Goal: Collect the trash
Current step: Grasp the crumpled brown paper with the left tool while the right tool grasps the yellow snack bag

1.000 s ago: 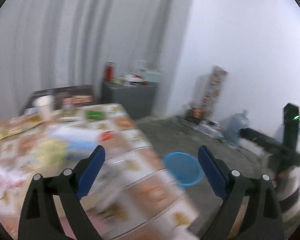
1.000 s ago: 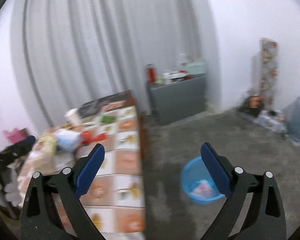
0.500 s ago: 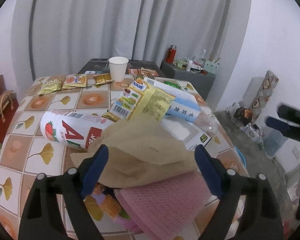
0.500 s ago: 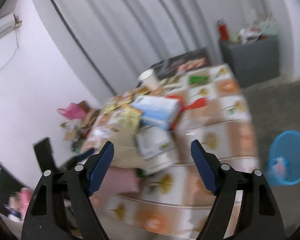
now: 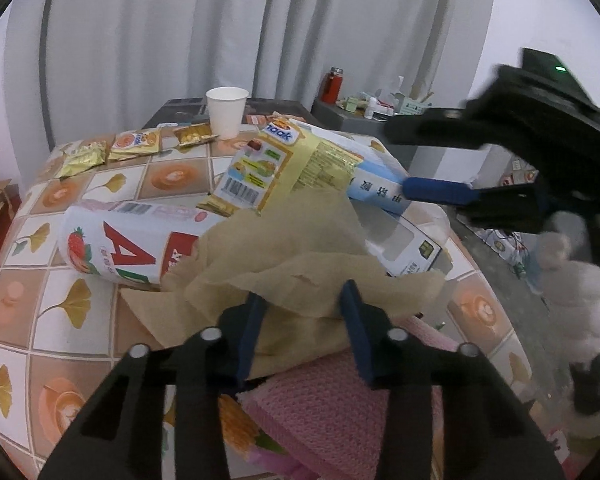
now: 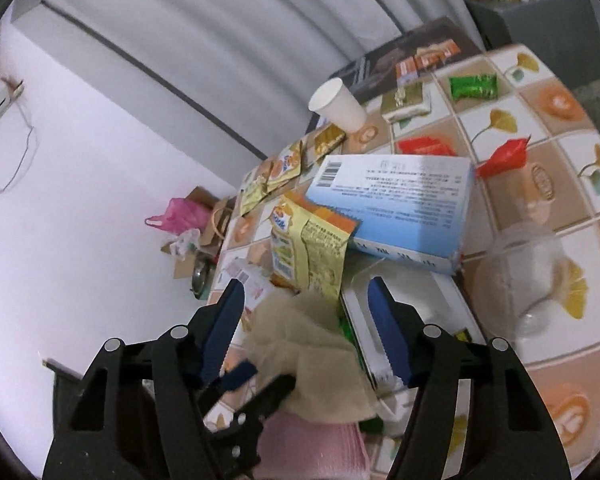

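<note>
A crumpled brown paper point(image 5: 300, 276) tops a trash pile on the tiled table point(image 5: 40, 312). My left gripper point(image 5: 304, 316) is closing on its near fold, and both pads touch the paper. My right gripper point(image 6: 306, 320) hangs over the same brown paper point(image 6: 312, 344) and the tail of a yellow snack bag point(image 6: 308, 256). Its jaws are narrowing and press on nothing. In the left wrist view, one of its blue fingers point(image 5: 436, 192) reaches in from the right beside a light blue box point(image 5: 376, 188).
A white carton with a red A point(image 5: 124, 248), a white windowed box point(image 6: 404, 312) and a pink cloth point(image 5: 332, 408) lie around the pile. A paper cup point(image 5: 226, 112), small wrappers point(image 5: 136, 142), a clear plastic cup point(image 6: 520, 276) and red wrappers point(image 6: 504, 156) sit farther off.
Both views swung from the floor and blue bin to the table pile. The left jaws narrowed around the brown paper. The right gripper came in over the pile with narrower jaws.
</note>
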### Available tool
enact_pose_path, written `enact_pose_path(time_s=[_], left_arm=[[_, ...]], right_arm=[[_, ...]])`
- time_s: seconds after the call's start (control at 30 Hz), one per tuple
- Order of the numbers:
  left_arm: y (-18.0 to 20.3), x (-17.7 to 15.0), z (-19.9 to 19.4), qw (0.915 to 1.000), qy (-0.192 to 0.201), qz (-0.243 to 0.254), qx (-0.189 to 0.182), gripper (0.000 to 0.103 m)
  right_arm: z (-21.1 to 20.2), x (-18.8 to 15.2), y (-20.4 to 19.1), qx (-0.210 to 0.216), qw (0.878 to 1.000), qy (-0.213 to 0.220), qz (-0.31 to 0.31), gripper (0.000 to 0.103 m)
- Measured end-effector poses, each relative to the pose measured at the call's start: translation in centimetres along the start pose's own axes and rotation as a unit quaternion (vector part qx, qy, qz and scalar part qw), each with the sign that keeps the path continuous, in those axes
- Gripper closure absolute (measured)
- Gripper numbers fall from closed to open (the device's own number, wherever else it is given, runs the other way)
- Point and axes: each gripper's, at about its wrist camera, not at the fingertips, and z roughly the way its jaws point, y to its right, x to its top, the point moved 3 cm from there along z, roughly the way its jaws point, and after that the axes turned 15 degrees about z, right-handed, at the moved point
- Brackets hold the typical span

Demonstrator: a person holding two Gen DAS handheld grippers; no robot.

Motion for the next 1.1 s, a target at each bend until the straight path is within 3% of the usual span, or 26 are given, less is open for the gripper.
enact_pose_path(time_s=[0.27,0.57,0.77,1.03,1.1], left_arm=[[0.0,-0.1,-0.6,0.9998,0.012,0.0,-0.017,0.09],[-0.5,-0.3,-1.1,0.9989,0.024,-0.016,-0.037,0.094],[-0.9,-0.5,-1.2,0.9983,0.028,-0.027,-0.043,0.095],[-1.0,-0.7,-1.5,0.998,0.033,-0.029,-0.045,0.095],[-1.0,-0.7,-1.6,0.9978,0.036,-0.031,-0.045,0.095]], right_arm=[[1.8,0.1,0.4,-0.019,1.0,-0.004,0.02,0.044],[3.4,0.1,0.5,-0.028,0.999,0.001,0.032,0.047],[3.9,0.2,0.4,-0.035,0.999,0.007,0.022,0.062],[3.9,-0.2,-0.2,-0.047,0.999,0.014,-0.011,0.094],[3.8,-0.3,-0.6,-0.051,0.998,0.021,-0.028,0.096]])
